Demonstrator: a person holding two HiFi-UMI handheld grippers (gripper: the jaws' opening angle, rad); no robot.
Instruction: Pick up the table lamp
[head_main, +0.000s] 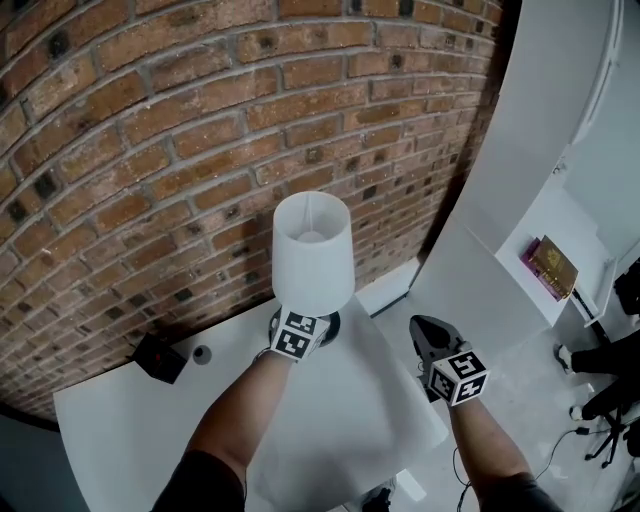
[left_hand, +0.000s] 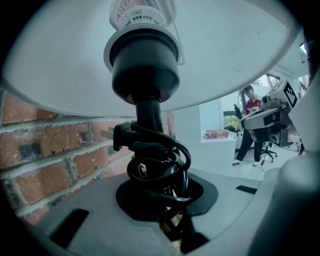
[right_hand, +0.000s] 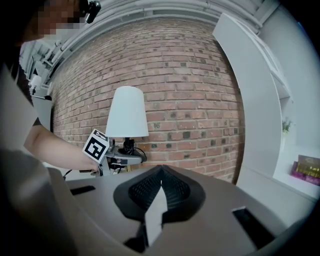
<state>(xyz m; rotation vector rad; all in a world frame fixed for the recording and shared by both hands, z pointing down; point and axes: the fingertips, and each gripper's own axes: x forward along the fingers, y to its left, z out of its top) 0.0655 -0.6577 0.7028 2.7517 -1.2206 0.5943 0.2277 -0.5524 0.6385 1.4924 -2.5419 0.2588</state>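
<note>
Brick wall (head_main: 150, 150) fills the background, and a white table (head_main: 110, 420) stands against it below you. At the far left of the table, close to the wall, sits a small black box (head_main: 158, 357).

Near the middle of the table's back edge is the table lamp (head_main: 311, 250), upright, its white shade (head_main: 312, 275) open toward you in the head view. Your left gripper (head_main: 305, 322) reaches in under that shade, and its marker cube covers most of the lamp's dark base from above. In the left gripper view the jaws are closed around the lamp's black stem (left_hand: 149, 112) low down. The black cord (left_hand: 156, 162) is wound in loops round the stem right where the left gripper (left_hand: 167, 200) holds it, and the plug (left_hand: 117, 135) sticks out toward the bricks. The right gripper view shows the same hold from the side: the lamp (right_hand: 127, 112) stands straight, and the left gripper (right_hand: 127, 157) is level beneath the shade.

Your right gripper (head_main: 422, 330) hangs to the right of the lamp, apart from it, near the table's right edge. In its own view the right gripper (right_hand: 161, 175) has its jaws pressed together with nothing between them.

Farther right, a white shelf (head_main: 480, 290) carries a pink and gold book (head_main: 552, 266).
</note>
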